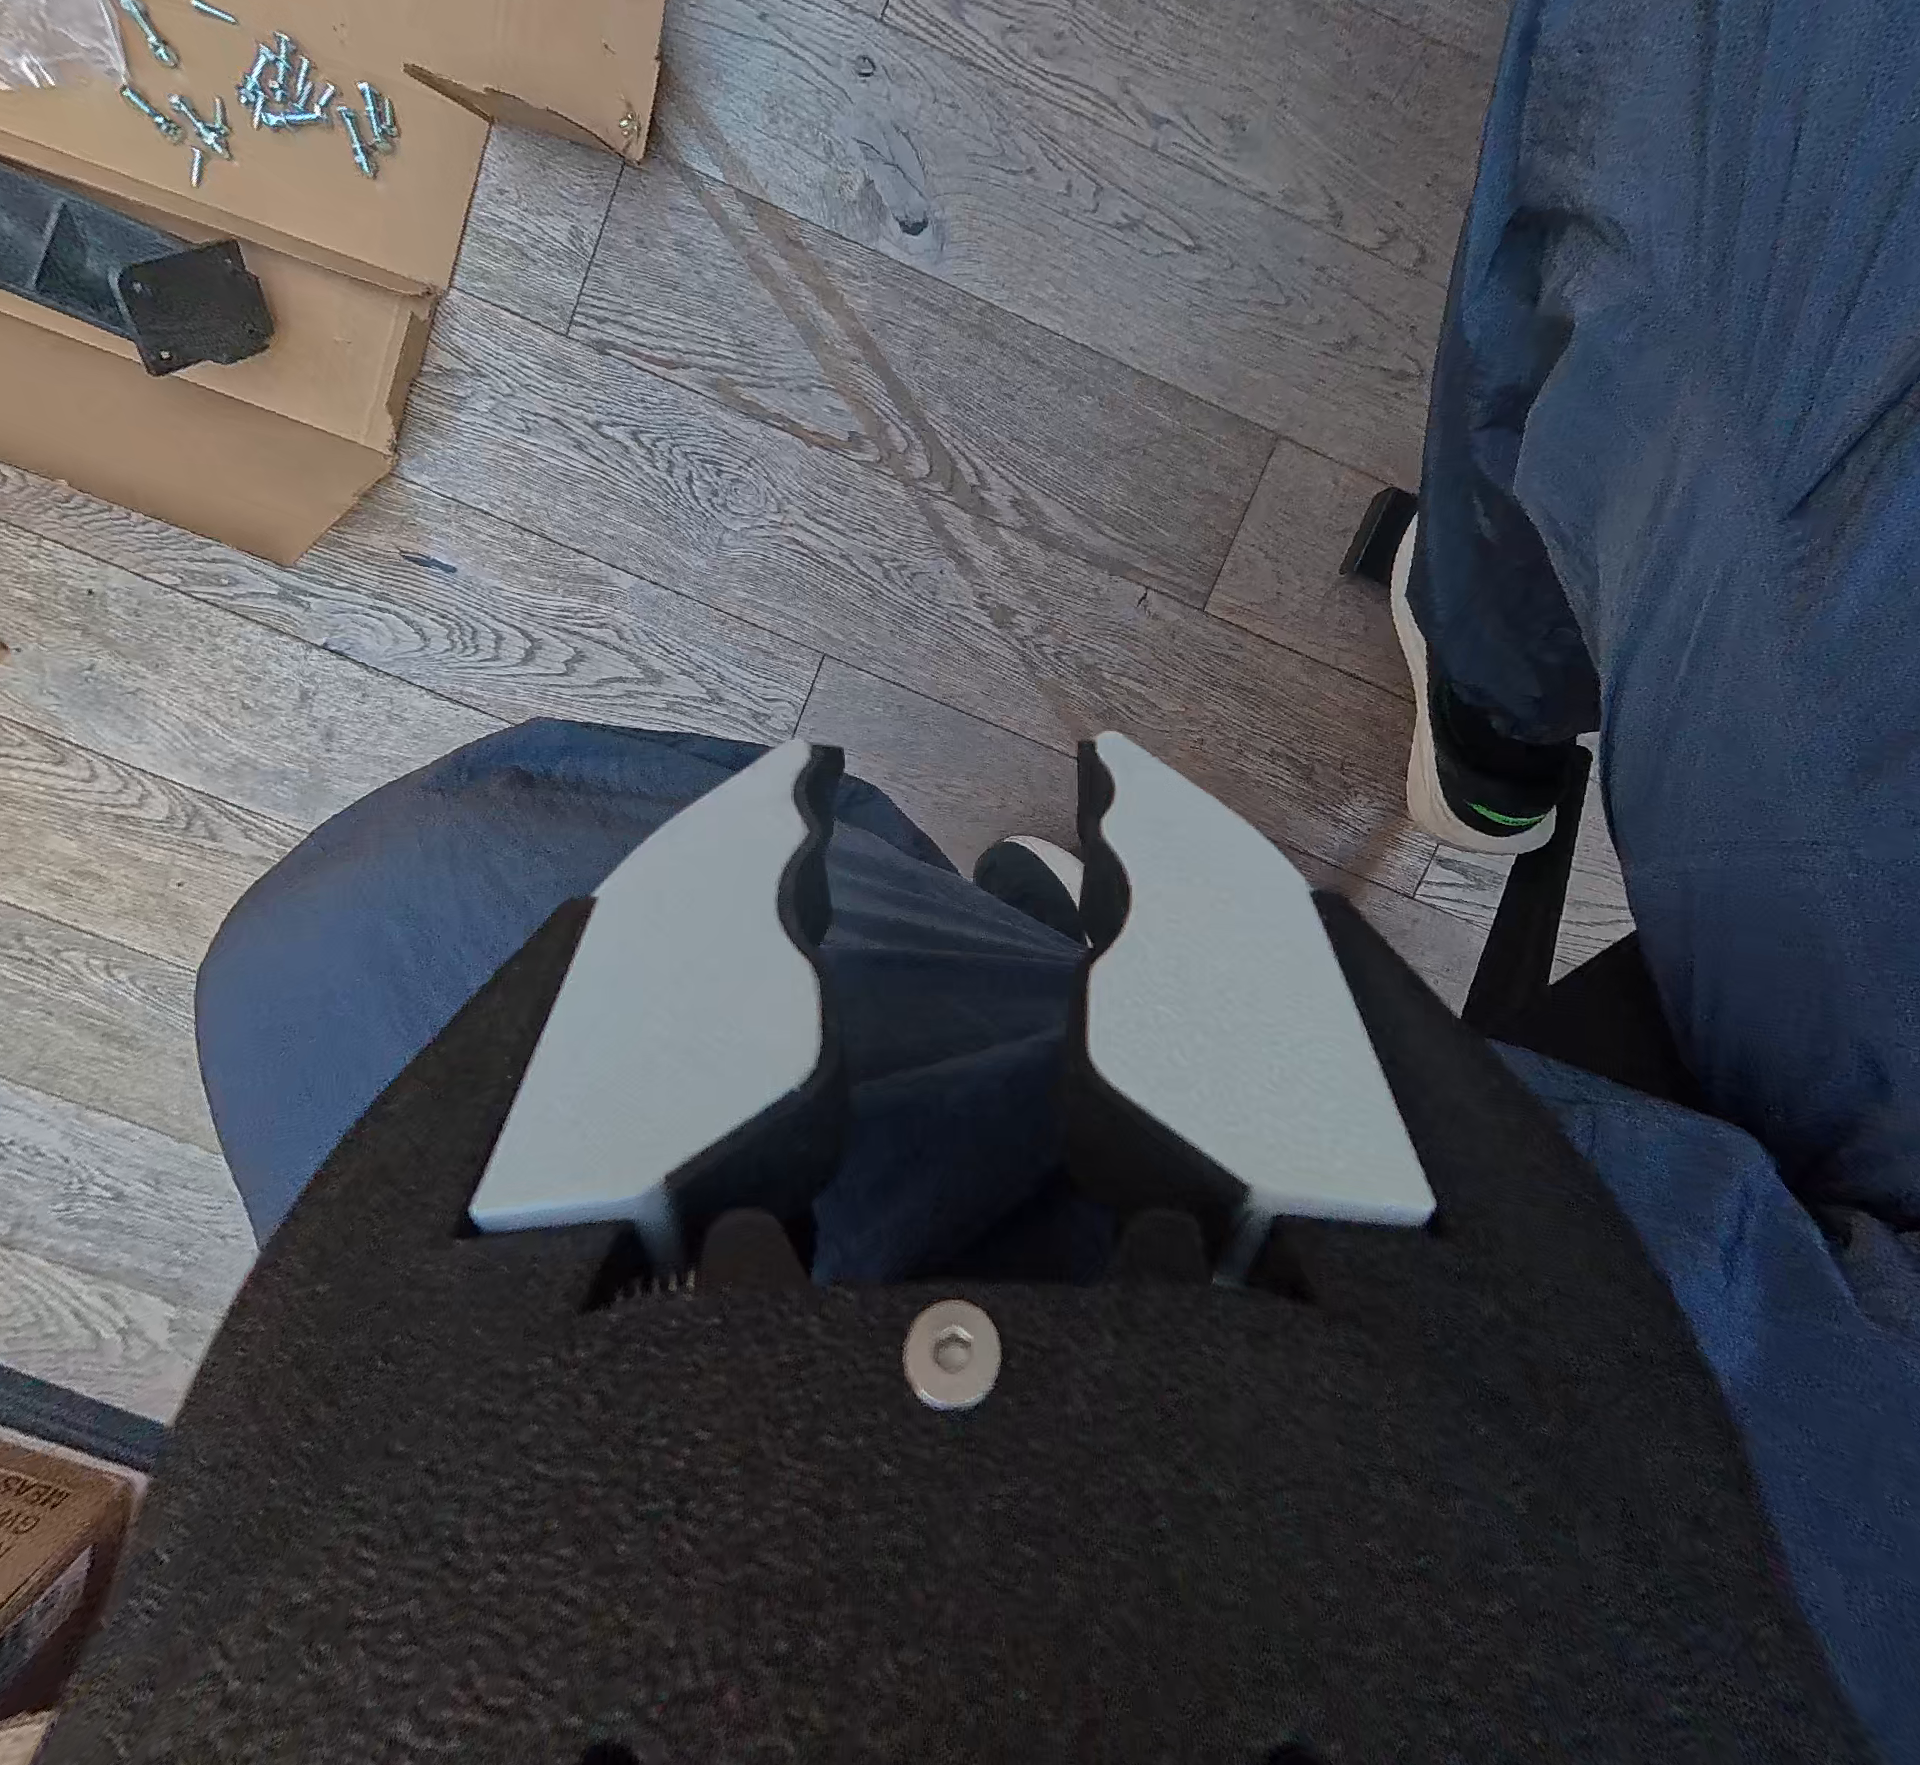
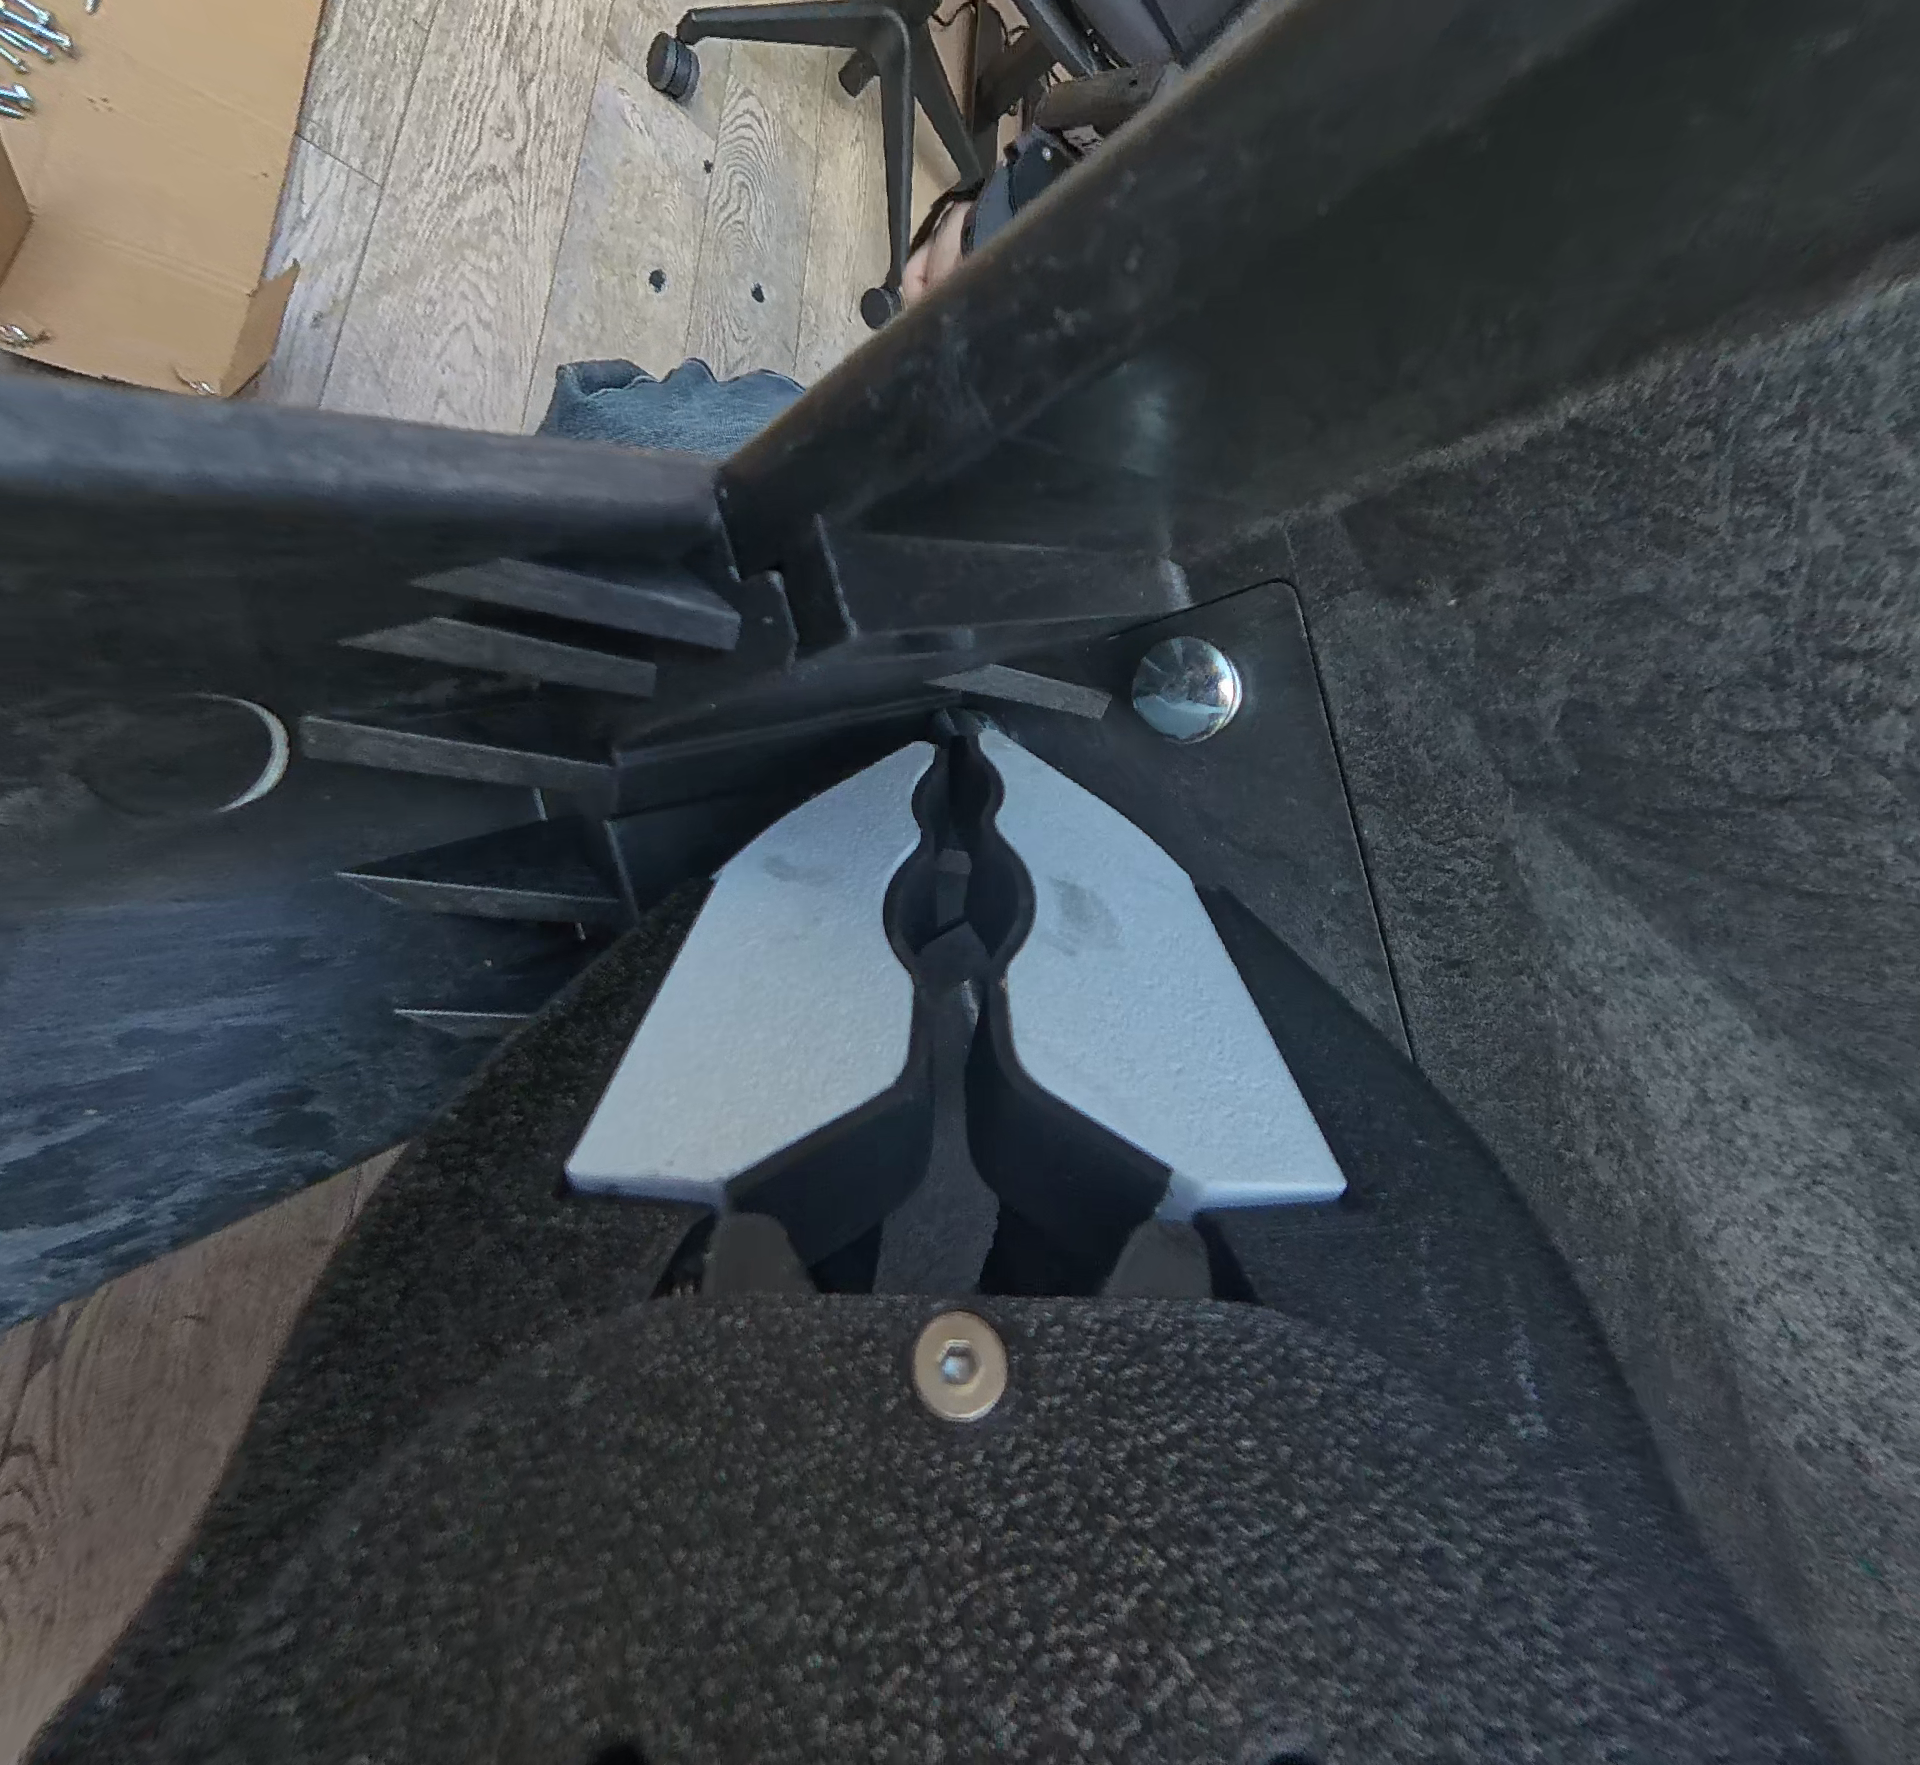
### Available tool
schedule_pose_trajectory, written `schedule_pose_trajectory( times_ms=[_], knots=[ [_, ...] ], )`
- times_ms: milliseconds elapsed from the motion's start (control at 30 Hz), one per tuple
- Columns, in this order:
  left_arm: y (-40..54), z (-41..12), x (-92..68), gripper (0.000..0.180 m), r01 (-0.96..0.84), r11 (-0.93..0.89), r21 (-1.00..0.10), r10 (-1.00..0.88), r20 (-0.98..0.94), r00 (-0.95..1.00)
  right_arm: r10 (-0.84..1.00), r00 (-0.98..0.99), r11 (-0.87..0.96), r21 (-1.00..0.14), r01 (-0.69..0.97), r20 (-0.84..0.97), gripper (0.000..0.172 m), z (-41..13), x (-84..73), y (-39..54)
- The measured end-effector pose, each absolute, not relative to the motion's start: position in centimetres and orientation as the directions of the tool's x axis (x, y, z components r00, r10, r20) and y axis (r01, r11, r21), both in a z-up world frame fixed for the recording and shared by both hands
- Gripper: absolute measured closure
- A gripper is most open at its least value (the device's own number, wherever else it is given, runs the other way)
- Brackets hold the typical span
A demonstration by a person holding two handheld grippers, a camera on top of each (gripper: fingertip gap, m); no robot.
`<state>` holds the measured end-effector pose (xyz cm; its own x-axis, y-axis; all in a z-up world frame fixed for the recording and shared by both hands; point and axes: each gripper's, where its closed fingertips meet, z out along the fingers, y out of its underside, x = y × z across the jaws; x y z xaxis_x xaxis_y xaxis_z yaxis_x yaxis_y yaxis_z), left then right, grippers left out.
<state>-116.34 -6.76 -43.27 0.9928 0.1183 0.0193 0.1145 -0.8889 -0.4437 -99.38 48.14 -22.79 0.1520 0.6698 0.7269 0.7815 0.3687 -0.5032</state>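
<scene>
My left gripper (image 1: 951, 754) is open and empty. It hangs over a person's knee in blue trousers (image 1: 416, 884), with a black shoe (image 1: 1023, 868) on the grey wood floor (image 1: 935, 365) below the fingertips. My right gripper (image 2: 954, 749) is shut on a thin black rod-like tool (image 2: 951, 884) that lies in the round groove between the pads. Its tip reaches under a black ribbed plastic part (image 2: 520, 655), next to a black metal bracket (image 2: 1278, 832). The bracket carries a shiny screw head (image 2: 1185, 688) and lies on a dark felt-covered surface (image 2: 1662, 780).
Flattened cardboard (image 1: 312, 188) at the upper left holds several loose silver screws (image 1: 286, 89) and a black part with a mounting plate (image 1: 192, 302). A second blue-trousered leg (image 1: 1714, 365) stands at the right. An office chair base (image 2: 883, 32) stands beyond a black beam (image 2: 1351, 157). There is about 60 cm between the tips of the two grippers.
</scene>
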Motion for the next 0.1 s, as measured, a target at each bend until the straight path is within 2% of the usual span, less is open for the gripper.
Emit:
schedule_pose_trajectory(
  times_ms=[100],
  knots=[
    [-6.65,-43.31,-116.28,0.135,0.102,-0.892,-0.441,0.109,0.010,0.994,0.672,0.157,0.366,-0.509,0.779,0.723,0.172,-22.77,-99.37,48.16]
  ],
)
